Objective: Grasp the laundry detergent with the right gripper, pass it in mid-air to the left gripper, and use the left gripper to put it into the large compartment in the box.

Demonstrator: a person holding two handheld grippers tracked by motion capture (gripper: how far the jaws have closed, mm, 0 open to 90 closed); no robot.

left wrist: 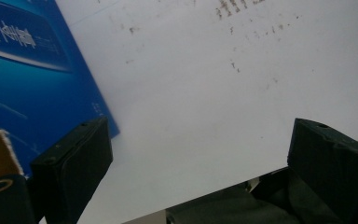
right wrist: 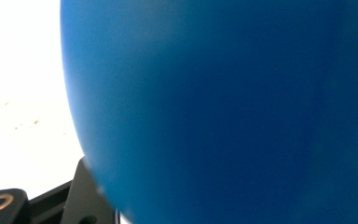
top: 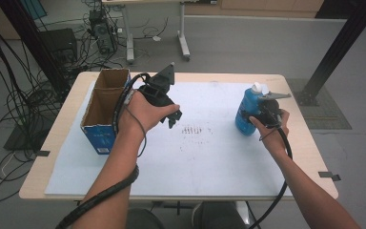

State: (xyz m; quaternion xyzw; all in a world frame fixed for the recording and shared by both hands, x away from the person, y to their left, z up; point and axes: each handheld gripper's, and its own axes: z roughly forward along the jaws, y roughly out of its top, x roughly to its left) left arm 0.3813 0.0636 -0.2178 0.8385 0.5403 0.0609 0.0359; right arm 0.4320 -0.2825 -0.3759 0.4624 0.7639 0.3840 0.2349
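- The table (top: 52,143) carries a white sheet (top: 195,157) that covers most of its top, with a patch of dark smudges near the sheet's middle.
- A cardboard box (top: 106,102) with blue sides stands open-topped at the sheet's far-left corner, split into 2 compartments, 1 behind the other; both look empty, though the high view does not reach their floors.
- The blue bottle (top: 246,112) with a white cap stands upright near the far-right edge of the sheet, its long axis vertical.
- The right gripper (top: 262,114) is closed on the bottle from the bottle's right side; in the right gripper view the blue wall sits right against the lens, and 1 black jaw shows beneath it.
- The box lies well to the left of the bottle, straight across the sheet, so the coming move is probably a lift and a carry leftward to 1 of the compartments.
- The right forearm comes in from the near-right corner, wrist level, the hand wrapped behind the bottle.
- The left gripper (top: 170,114) hovers just right of the box, tilted down at the sheet, jaws wide apart and holding nothing; it is nearer the box, farther from the bottle.
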